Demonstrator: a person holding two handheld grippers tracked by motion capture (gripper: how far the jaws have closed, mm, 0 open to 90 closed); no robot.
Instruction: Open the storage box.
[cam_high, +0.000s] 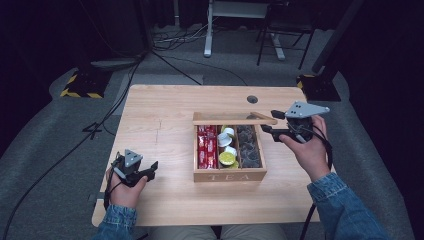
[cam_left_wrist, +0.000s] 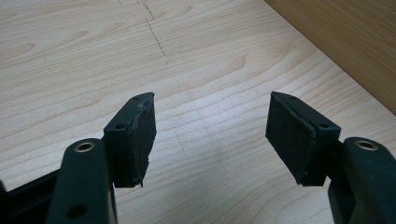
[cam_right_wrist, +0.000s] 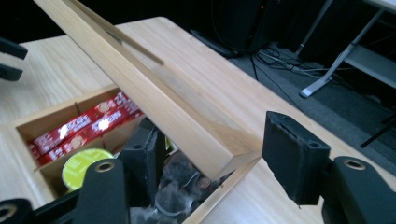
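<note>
A wooden tea box (cam_high: 229, 175) marked TEA stands right of the table's centre. Its lid (cam_high: 234, 118) is raised on its back edge. Inside are red packets (cam_high: 206, 147), white and green capsules (cam_high: 227, 150) and dark packets (cam_high: 249, 149). My right gripper (cam_high: 270, 121) is at the lid's right corner. In the right gripper view the lid (cam_right_wrist: 154, 98) passes between the jaws of the right gripper (cam_right_wrist: 212, 149), lying against the left one, with a narrow gap to the right pad (cam_right_wrist: 287, 154). My left gripper (cam_high: 152, 169) is open over bare table left of the box, and the left gripper (cam_left_wrist: 210, 130) has nothing between its jaws.
The table (cam_high: 165, 115) is light wood with a round cable hole (cam_high: 252, 99) near its far edge. The box's side wall (cam_left_wrist: 355, 42) shows in the left gripper view. Beyond the table are cables, stand bases (cam_high: 82, 85) and desk legs (cam_high: 209, 30) on grey floor.
</note>
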